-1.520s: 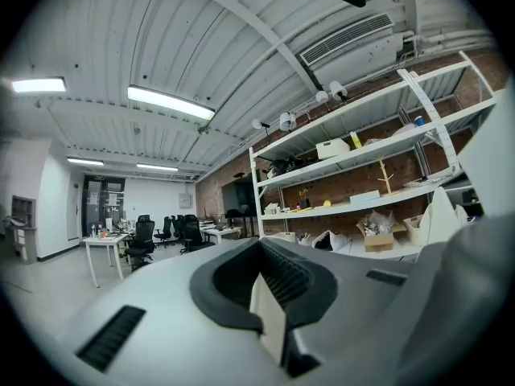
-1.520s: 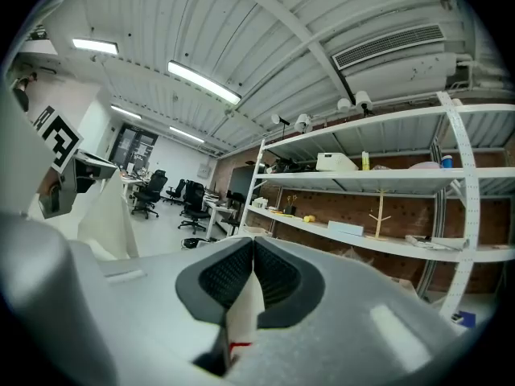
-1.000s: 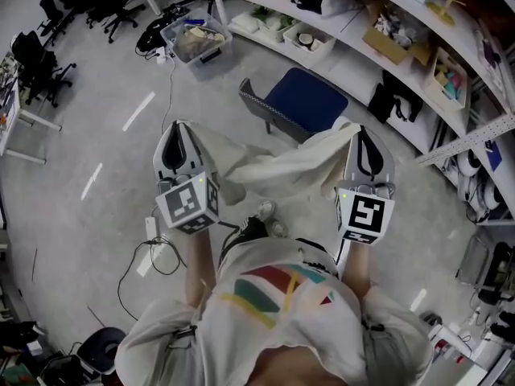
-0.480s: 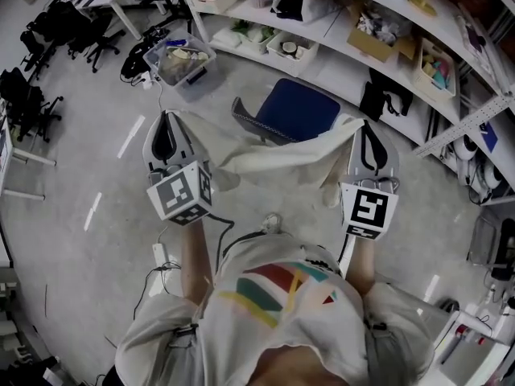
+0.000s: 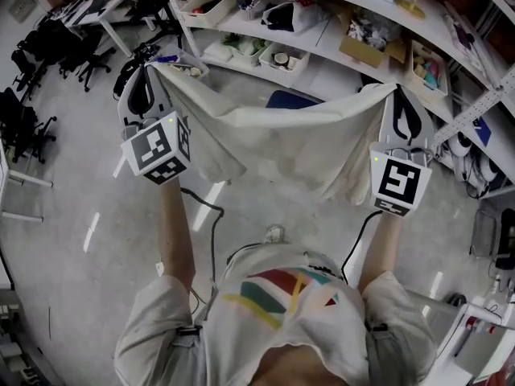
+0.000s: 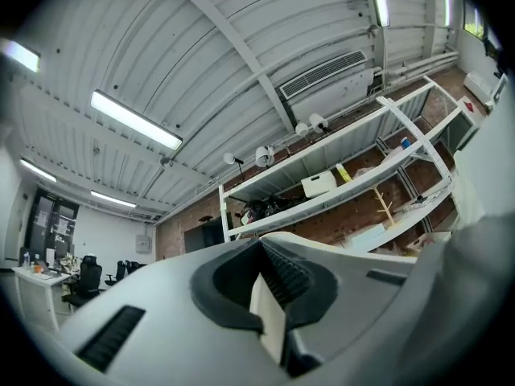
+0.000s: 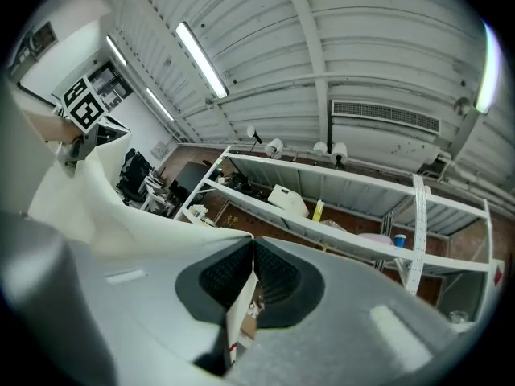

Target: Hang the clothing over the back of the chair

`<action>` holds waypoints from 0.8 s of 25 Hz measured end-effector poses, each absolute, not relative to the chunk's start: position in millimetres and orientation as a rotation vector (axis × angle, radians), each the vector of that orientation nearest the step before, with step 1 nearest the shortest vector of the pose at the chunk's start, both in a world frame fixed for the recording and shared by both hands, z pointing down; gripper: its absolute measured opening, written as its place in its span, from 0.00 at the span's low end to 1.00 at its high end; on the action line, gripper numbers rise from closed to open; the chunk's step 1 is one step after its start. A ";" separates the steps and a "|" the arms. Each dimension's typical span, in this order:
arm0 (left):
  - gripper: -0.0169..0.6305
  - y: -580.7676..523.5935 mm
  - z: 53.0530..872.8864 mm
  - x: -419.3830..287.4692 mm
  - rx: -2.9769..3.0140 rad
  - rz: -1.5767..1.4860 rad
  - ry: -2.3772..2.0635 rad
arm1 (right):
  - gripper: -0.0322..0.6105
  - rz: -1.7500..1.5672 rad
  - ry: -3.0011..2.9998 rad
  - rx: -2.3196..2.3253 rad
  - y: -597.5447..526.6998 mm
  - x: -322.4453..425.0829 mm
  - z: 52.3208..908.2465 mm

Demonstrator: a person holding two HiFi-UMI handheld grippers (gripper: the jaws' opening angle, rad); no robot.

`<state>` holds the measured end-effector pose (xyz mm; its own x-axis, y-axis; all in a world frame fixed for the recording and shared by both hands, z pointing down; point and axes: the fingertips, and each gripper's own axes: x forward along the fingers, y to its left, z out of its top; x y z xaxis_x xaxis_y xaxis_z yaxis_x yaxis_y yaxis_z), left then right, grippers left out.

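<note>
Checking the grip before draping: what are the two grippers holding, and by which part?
Both hold the cream garment, stretched between them. The left gripper pinches one upper corner and the right gripper pinches the other.

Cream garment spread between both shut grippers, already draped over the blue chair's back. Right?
Not draped. Head view: the garment is held up in the air, hiding most of the blue chair, not laid over its back. Rest holds: left gripper and right gripper are both shut on it, spread between them.
</note>
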<state>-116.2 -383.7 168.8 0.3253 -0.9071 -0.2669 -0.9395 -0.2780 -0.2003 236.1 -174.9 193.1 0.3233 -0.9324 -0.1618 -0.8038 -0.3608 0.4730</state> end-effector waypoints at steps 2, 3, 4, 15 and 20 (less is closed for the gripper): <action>0.05 -397.4 151.4 -112.9 -2.263 0.164 1.627 | 0.07 -0.658 -1.525 2.287 -177.5 235.9 173.2; 0.05 -404.4 142.1 -111.5 -2.253 0.173 1.616 | 0.07 -0.690 -1.507 2.288 -178.5 236.0 163.2; 0.05 -411.3 132.7 -110.1 -2.240 0.183 1.604 | 0.07 -0.720 -1.486 2.291 -179.2 236.7 153.5; 0.05 -470.4 52.1 -85.3 -2.156 0.240 1.497 | 0.07 -0.917 -1.282 2.333 -176.8 249.7 74.2; 0.05 -486.4 20.3 -65.6 -2.139 0.244 1.440 | 0.07 -0.969 -1.218 2.334 -178.3 259.4 44.3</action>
<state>-65.6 -486.4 20.3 0.4112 -0.8009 -0.4353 -0.8995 -0.2793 -0.3359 259.4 -178.3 44.3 0.4015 -0.8161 -0.4156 -0.5884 -0.5776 0.5658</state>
